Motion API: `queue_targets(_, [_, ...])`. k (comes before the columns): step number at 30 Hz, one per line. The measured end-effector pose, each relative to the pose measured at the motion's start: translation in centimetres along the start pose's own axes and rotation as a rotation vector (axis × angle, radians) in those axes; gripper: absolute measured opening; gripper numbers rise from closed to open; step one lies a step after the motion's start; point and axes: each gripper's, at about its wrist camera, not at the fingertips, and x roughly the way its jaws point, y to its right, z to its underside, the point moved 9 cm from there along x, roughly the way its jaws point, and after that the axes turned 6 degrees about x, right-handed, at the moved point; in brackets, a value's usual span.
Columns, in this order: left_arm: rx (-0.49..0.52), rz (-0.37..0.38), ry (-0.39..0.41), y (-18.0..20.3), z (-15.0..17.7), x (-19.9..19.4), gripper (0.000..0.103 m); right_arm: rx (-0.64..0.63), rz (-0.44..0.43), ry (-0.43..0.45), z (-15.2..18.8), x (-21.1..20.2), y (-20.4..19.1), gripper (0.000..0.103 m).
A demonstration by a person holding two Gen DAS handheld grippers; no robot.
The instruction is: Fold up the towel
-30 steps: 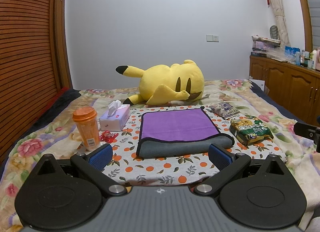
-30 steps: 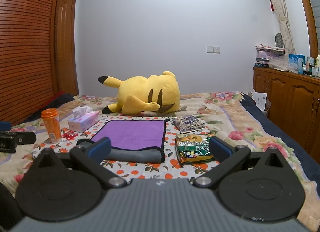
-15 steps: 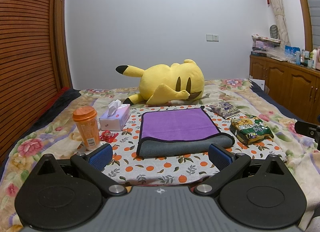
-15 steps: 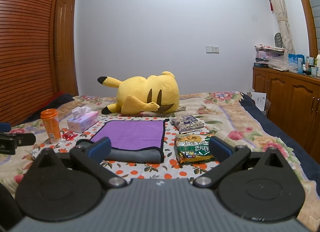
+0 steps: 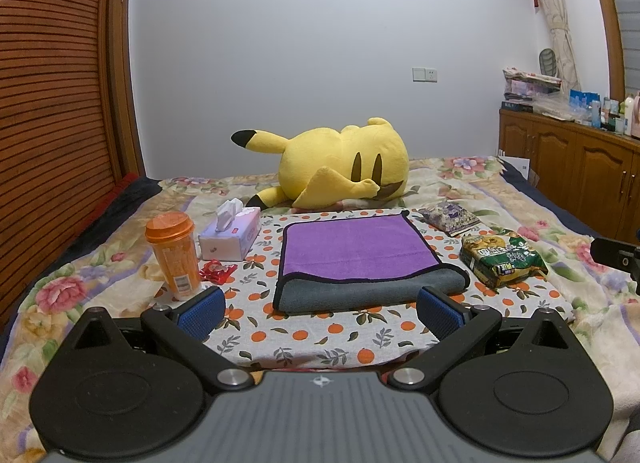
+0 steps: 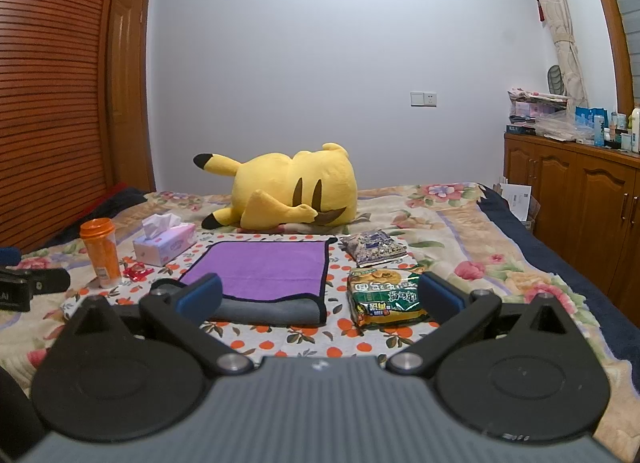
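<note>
A purple towel with a grey underside and black trim (image 5: 356,251) lies folded on an orange-dotted cloth on the bed, its grey fold facing me. It also shows in the right wrist view (image 6: 264,271). My left gripper (image 5: 320,311) is open and empty, held back from the towel's near edge. My right gripper (image 6: 318,297) is open and empty, also short of the towel, with its left finger (image 6: 200,295) in front of the towel's near left corner.
An orange bottle (image 5: 174,255), a tissue box (image 5: 232,237) and a red wrapper (image 5: 216,271) stand left of the towel. A green snack bag (image 5: 500,259) and a purple packet (image 5: 450,217) lie right. A yellow plush (image 5: 340,167) lies behind. Wooden cabinets (image 6: 580,199) line the right wall.
</note>
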Motion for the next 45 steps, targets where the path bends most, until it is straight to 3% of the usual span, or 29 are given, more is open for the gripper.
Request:
queue_targets(23, [0.002, 0.005, -0.010, -0.1, 0.5, 0.0, 0.103, 0.003, 0.001, -0.006, 0.3, 0.1, 0.2, 0.103])
queue_targets(29, [0.007, 0.027, -0.051, 0.0, 1.8, 1.3, 0.103, -0.004, 0.000, -0.029, 0.7, 0.7, 0.5, 0.103])
queue_targets(45, [0.042, 0.059, -0.103, -0.4, 1.3, 6.0, 0.103, -0.025, 0.012, -0.135, 2.7, 4.0, 0.0, 0.103])
